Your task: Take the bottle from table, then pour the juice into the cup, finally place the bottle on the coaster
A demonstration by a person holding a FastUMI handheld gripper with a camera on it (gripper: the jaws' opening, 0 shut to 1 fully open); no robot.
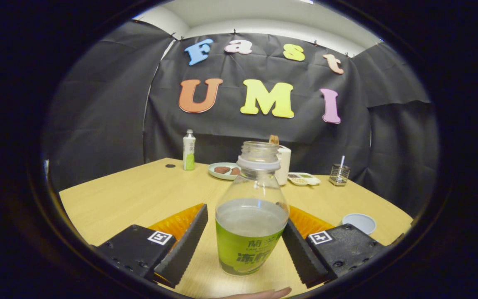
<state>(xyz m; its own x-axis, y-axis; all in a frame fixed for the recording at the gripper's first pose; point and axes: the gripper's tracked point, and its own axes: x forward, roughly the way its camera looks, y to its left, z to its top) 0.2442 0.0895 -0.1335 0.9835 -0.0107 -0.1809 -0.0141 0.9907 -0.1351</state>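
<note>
1. Clear bottle [250, 216], uncapped, green label, part-filled with pale liquid, stands upright on the wood table [139, 195] between the fingers of the gripper [245, 245].
2. Jaws are spread; right finger [301, 253] touches or nearly touches the bottle, left finger [183, 249] stands apart.
3. Cup [359, 223] sits right of the gripper.
4. Orange coaster [179, 222] lies behind the fingers.
5. A fingertip [264, 294] shows nearest the camera.

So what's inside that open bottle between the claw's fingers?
The bottle holds cloudy pale liquid, its level just above the green label, which hides the rest. The claw is open around it.
</note>
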